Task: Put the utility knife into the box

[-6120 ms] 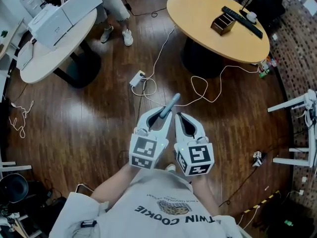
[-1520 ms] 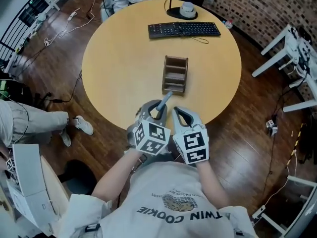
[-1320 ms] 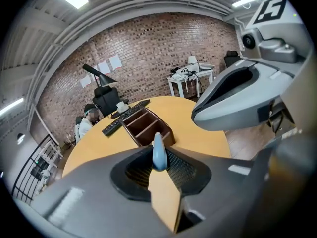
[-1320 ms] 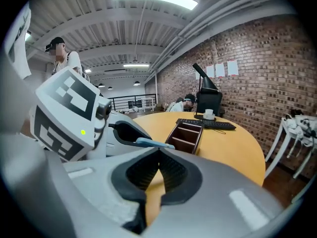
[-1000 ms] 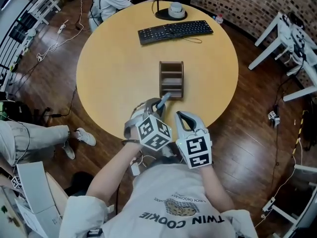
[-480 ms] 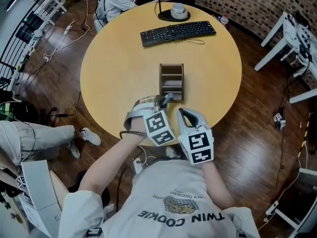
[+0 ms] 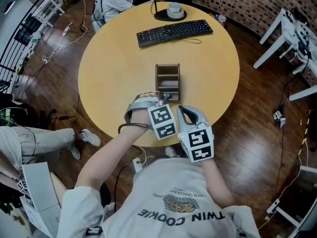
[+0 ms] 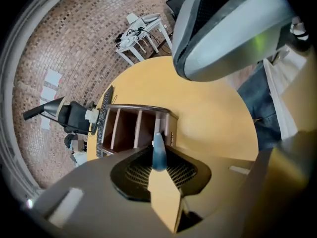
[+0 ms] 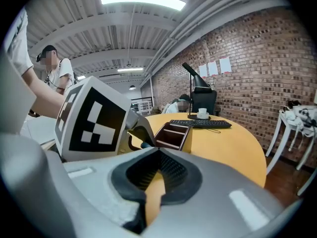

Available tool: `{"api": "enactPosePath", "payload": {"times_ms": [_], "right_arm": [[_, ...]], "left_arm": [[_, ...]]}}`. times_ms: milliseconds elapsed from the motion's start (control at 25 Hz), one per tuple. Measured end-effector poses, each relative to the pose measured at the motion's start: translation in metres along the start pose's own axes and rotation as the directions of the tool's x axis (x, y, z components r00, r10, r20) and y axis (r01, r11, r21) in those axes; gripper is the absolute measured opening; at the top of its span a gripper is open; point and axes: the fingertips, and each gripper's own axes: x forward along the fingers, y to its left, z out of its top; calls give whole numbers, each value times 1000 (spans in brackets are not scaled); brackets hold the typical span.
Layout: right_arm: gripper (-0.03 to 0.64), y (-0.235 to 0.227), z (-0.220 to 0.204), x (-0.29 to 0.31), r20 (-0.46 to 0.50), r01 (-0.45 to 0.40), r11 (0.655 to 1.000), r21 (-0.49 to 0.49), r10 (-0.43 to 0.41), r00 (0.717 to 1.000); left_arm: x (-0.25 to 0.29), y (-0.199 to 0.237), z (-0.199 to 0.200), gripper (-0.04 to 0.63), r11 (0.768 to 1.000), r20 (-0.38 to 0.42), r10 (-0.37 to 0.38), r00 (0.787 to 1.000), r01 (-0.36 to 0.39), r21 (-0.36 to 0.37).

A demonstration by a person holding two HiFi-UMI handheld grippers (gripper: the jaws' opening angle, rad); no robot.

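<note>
Looking down from the head view, I see the dark wooden plank floor (image 7: 257, 108) all around, and on it the round yellow wooden table (image 7: 114, 68) that fills the middle of the scene. At the table's far side lies a long black computer keyboard (image 7: 174, 29). Nearer me, about mid-table, stands the small brown wooden box with open compartments (image 7: 168, 78), its long side running away from me.

Both tools sit over the near edge of the table, side by side and almost touching. The left gripper (image 7: 157, 100) is rolled over and pitched steeply down, its tips right at the near end of the box. Its jaws are partly apart and clamped on the slim blue-grey utility knife (image 8: 159, 152), which sticks out past the tips. In the left gripper view the knife's end lies over the near wall of the box. I cannot tell whether it touches the wood.

The right gripper (image 7: 184, 112) hangs just to the right of the left one, short of the box. Its jaws meet at the tips and hold nothing, and only a thin sliver of tabletop shows behind them.
</note>
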Motion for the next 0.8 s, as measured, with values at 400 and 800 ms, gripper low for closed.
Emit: {"api": "enactPosePath", "payload": {"times_ms": [400,800], "right_arm": [[-2,-10,-12,1,-49,-16,999,-29,14,999],[-1,-12,-15,3,-64,-40,999,-37,38,997]], "left_arm": [[18,6,0,74,989,-71,9,997,2,149],[22,3,5,77,982,-65,13,998,0,189]]}}
